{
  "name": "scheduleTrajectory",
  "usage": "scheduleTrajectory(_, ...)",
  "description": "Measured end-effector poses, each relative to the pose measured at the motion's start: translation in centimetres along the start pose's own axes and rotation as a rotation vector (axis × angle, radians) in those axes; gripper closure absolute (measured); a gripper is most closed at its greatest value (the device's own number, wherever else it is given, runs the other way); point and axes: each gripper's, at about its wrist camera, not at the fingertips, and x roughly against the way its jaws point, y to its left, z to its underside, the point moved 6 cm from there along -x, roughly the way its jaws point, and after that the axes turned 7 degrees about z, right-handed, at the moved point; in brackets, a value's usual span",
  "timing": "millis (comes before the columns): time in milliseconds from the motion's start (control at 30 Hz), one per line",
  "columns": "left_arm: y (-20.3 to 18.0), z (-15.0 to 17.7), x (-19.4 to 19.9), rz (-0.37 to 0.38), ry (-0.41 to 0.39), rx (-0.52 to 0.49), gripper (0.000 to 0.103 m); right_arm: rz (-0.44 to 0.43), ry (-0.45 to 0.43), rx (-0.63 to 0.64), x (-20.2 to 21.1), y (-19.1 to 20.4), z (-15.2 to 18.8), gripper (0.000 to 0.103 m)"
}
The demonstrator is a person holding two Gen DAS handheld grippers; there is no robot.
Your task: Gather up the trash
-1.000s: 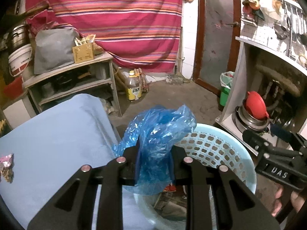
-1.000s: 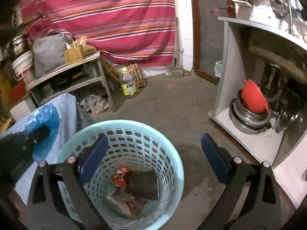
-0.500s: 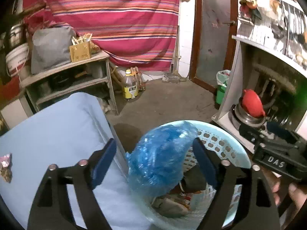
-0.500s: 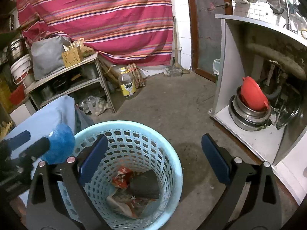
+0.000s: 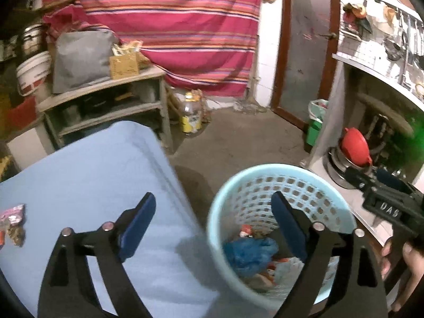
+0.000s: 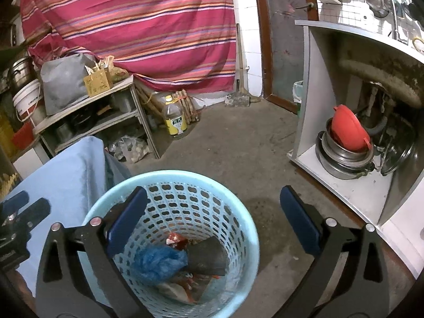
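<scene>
A crumpled blue plastic bag [image 5: 249, 254] [image 6: 159, 261] lies inside the light blue perforated basket [image 5: 265, 169] [image 6: 185, 175], on top of wrappers and a dark scrap. My left gripper [image 5: 212, 198] hovers over the gap between the basket and the blue-covered table [image 5: 92, 185]. Its jaws are opening wide and nothing is between them. My right gripper [image 6: 213, 193] hangs open and empty above the basket's right side. A pink wrapper [image 5: 14, 217] and a brown scrap [image 5: 16, 234] lie on the table's left edge.
A shelf unit [image 6: 106, 122] with a grey bag stands behind the table. An oil bottle [image 6: 175, 119] stands on the concrete floor. To the right, an open cabinet [image 6: 344, 185] holds metal pots and a red bowl. A green bin [image 5: 315, 124] stands by the door.
The left gripper opened and let go of the blue bag, which dropped into the basket. The left gripper then shifted left toward the table. The right gripper stayed still.
</scene>
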Motion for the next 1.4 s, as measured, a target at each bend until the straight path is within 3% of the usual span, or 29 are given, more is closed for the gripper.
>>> scheduleTrajectory(233,7.6,1.8,4.1,-0.114,-0.028,0.052,0.013,-0.022,-0.005,0.019,0.4,4.7,-0.1,0.004)
scheduleTrajectory(367,15.6,3.7,7.8,-0.266,-0.048,0.087,0.007,-0.047,0.0,0.072,0.4,9.4,0.7,0.004)
scheduleTrajectory(667,33.6,8.8,15.0,-0.532,-0.028,0.286,0.007,-0.177,-0.008,0.226,1.7,23.1,3.5,0.004)
scheduleTrajectory(867,42.2,12.9,18.7,-0.624,-0.015,0.389,0.007,-0.297,0.019,0.318,2.7,32.9,6.2,0.004)
scheduleTrajectory(1033,47.5,16.6,19.4,-0.622,0.033,0.496,0.008,-0.36,0.038,0.412,3.7,39.8,9.4,0.004)
scheduleTrajectory(1133,48.6,18.0,18.9,-0.628,0.07,0.486,0.01,-0.389,0.049,0.455,4.0,42.8,10.9,0.004)
scheduleTrajectory(1300,49.4,18.8,17.4,-0.601,0.109,0.467,0.024,-0.417,0.037,0.538,5.1,46.9,13.3,0.004)
scheduleTrajectory(1367,49.7,18.6,16.9,-0.58,0.113,0.469,0.037,-0.428,0.042,0.56,5.3,48.2,13.9,0.004)
scheduleTrajectory(1400,50.2,18.6,16.8,-0.578,0.11,0.469,0.039,-0.431,0.041,0.568,5.4,48.8,14.1,0.004)
